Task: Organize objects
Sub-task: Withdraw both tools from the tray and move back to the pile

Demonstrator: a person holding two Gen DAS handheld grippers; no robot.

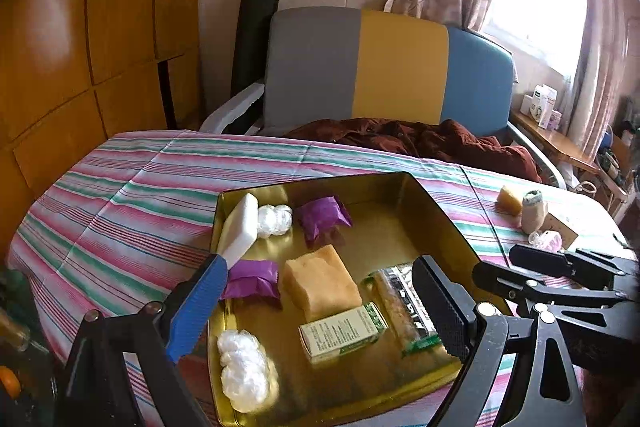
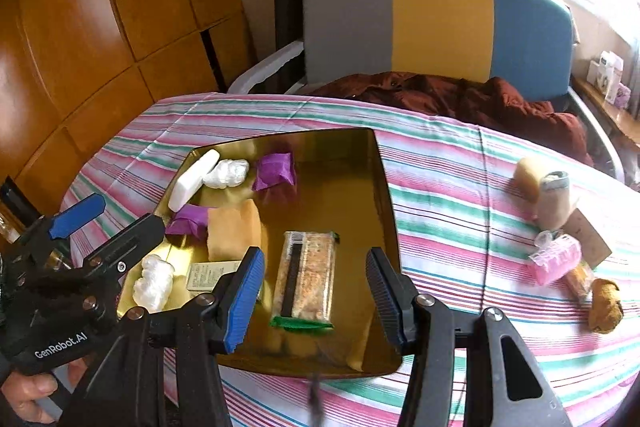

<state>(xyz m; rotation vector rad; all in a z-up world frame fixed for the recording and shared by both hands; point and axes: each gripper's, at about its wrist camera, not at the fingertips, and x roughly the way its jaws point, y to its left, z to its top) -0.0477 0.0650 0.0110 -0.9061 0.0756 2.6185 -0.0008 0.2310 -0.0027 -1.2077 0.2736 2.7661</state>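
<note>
Gold tray (image 2: 384, 187) mostly filled; about five items (image 2: 554, 263) left at 3 o'clock; both hand-held grippers (image 2: 316, 291) gaping, empty.

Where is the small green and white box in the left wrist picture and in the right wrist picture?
Left wrist: green and white box lies low in the middle, between the open fingers.
Right wrist: it shows lower left, partly behind the blue pad.
Shared landmark: gold tray holding it.
</note>
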